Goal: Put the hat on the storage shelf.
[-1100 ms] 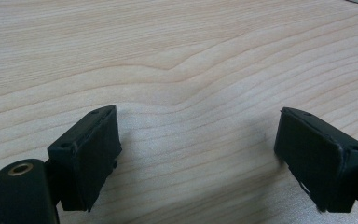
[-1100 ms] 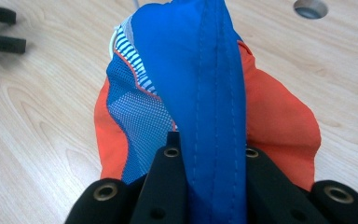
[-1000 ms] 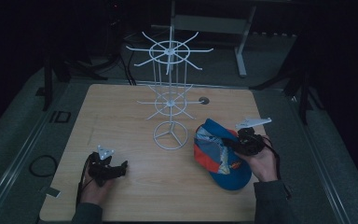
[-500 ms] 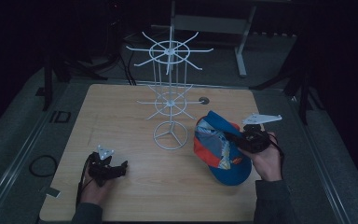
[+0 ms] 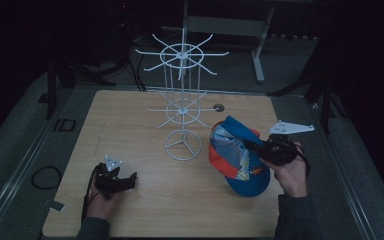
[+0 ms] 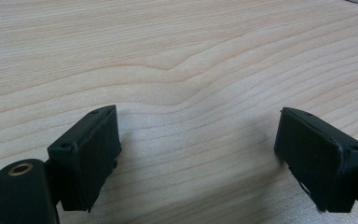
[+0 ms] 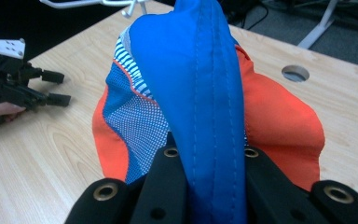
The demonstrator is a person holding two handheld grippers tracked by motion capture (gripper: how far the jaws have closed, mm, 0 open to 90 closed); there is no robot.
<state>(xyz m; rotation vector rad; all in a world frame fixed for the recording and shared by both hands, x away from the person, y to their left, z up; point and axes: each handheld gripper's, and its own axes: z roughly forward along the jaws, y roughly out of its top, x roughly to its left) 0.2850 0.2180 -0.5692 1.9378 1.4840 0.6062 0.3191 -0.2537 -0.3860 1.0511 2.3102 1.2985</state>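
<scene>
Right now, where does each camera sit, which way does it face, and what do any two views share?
High view: above the person's side, looking forward and down on the table, the wire rack and the cap; both forearms, the left gripper and the right gripper show.
Left gripper view: on the left gripper, facing bare tabletop; its open jaws show.
Right gripper view: on the right gripper, facing along the clamped cap; its jaws show.
Shared: high and right gripper views both show the cap, rack and left gripper.

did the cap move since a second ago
Yes. The cap, pinched by the right gripper, has lifted and tipped up, its top edge now nearer the white rack base.
</scene>
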